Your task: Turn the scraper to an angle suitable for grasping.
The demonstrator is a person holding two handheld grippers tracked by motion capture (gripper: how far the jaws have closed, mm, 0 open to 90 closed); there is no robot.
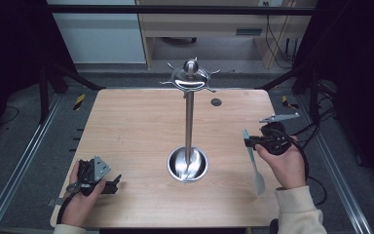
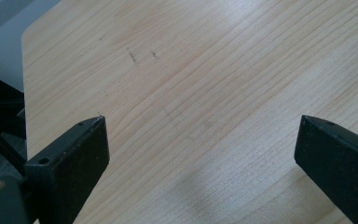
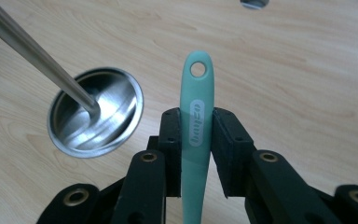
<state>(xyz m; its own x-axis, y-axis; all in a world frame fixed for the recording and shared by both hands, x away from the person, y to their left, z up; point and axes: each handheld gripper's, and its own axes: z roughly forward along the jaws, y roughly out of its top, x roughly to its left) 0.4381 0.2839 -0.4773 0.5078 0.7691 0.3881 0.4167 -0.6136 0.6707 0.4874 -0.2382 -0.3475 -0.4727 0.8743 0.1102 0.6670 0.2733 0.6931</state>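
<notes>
A steel utensil stand [image 1: 189,112] rises from a round dish base [image 1: 188,164] at the table's middle, with hooks around its top disc [image 1: 190,76]. My right gripper [image 1: 250,142] at the right is shut on the teal handle [image 3: 196,121] of a utensil. The handle's hanging hole [image 3: 198,69] points past the jaws, and its pale head [image 1: 258,181] hangs toward the person. The dish base [image 3: 95,112] and the pole [image 3: 37,56] lie left of the handle in the right gripper view. My left gripper [image 1: 115,181] rests at the front left, open over bare wood [image 2: 200,93].
A small dark round hole [image 1: 216,102] sits in the tabletop at the back right. The light wooden table [image 1: 136,126] has rounded corners; black frame bars and cables run along both sides.
</notes>
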